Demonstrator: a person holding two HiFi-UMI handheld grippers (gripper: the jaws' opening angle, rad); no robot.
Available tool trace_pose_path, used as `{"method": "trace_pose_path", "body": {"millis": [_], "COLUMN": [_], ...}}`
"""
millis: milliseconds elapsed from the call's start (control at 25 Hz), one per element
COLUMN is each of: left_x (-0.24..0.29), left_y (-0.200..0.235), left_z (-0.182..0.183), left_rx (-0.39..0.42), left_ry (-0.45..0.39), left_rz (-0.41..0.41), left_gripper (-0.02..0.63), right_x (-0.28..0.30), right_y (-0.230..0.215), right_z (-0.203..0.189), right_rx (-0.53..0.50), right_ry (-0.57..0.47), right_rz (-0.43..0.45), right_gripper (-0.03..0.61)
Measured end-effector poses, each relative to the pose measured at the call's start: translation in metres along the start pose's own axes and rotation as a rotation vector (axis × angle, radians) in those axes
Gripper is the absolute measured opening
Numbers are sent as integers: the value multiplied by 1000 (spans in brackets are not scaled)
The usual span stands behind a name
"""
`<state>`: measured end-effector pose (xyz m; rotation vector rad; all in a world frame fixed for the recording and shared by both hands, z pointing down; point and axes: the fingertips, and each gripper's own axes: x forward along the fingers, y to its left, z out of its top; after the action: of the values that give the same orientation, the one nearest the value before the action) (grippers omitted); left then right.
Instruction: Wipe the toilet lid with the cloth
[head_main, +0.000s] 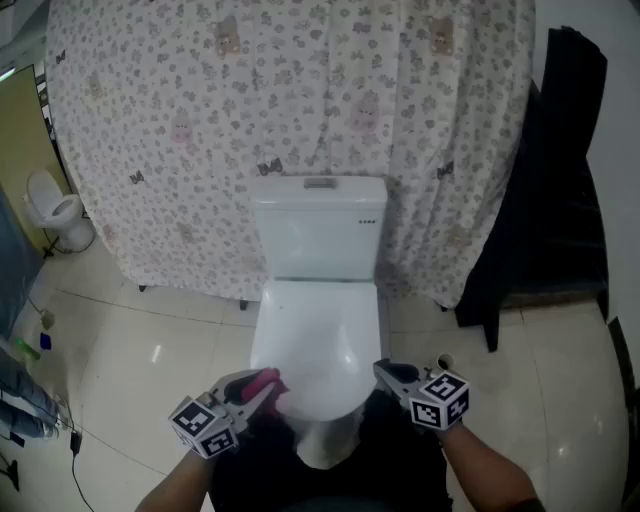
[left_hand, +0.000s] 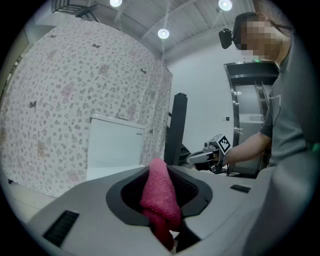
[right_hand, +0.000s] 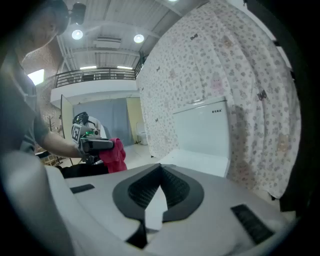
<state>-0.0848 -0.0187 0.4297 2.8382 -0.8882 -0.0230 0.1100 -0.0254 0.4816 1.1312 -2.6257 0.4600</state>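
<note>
In the head view the white toilet stands in the middle with its lid down and its tank behind. My left gripper hovers at the lid's front left edge, shut on a pink cloth. In the left gripper view the cloth bulges up between the jaws of the left gripper. My right gripper hangs at the lid's front right, jaws together and holding nothing. In the right gripper view its tips meet, and the left gripper with the cloth shows at the left.
A floral curtain hangs behind the toilet. A black stand draped with dark fabric is at the right. A second toilet sits far left. A small cup rests on the tiled floor right of the bowl.
</note>
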Motion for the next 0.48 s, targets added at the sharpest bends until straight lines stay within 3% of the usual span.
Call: {"method": "trace_pose_path", "body": {"millis": [120, 360, 480], "left_x": [-1, 6, 7], "left_y": [-10, -26, -23], "left_z": [35, 118, 136], "left_rx": [-24, 93, 49], "left_ry": [-73, -202, -245], "left_rz": [-21, 13, 45], "left_gripper": [95, 97, 97], "right_x": [-2, -19, -21], "right_y": [13, 31, 43], "right_z": [37, 127, 145], "right_rx": [-24, -81, -137], "right_ry": [-44, -143, -134], "right_rz": [29, 72, 95], "right_gripper": [3, 3, 3]}}
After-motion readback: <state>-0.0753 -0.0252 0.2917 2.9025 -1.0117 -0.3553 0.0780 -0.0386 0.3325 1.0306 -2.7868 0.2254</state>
